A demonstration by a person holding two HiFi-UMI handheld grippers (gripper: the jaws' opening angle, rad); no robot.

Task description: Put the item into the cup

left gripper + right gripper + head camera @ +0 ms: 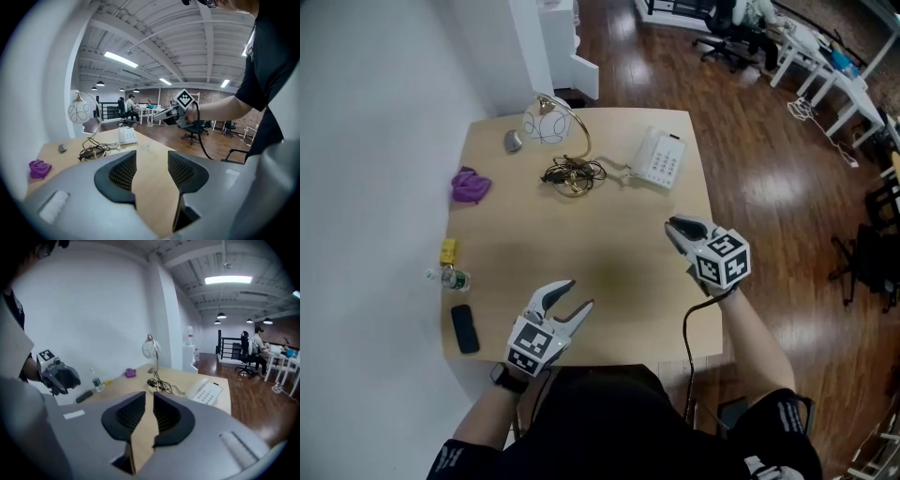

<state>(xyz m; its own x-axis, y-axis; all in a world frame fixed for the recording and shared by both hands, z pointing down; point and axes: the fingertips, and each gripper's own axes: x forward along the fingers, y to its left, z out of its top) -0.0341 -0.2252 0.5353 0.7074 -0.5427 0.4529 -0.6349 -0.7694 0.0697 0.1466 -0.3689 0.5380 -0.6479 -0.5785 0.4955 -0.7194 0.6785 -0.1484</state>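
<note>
Both grippers hover over the near half of a light wooden table (pixel 609 262) and hold nothing. My left gripper (pixel 579 293) (pixel 152 164) is open near the front edge, with bare tabletop showing between its jaws. My right gripper (pixel 671 227) (pixel 149 413) is near the table's right edge, open by a narrow gap. Small things lie along the left side: a purple cloth (pixel 470 185), a yellow piece (pixel 448 249), a small bottle (pixel 448 277) lying down and a black remote (pixel 465 328). No cup shows in any view.
At the back stand a globe lamp (pixel 548 120) with a curved gold arm, a grey mouse (pixel 514 141), a tangle of cables (pixel 574 174) and a white desk phone (pixel 659 157). A white wall runs along the left. Wood floor with desks and chairs lies to the right.
</note>
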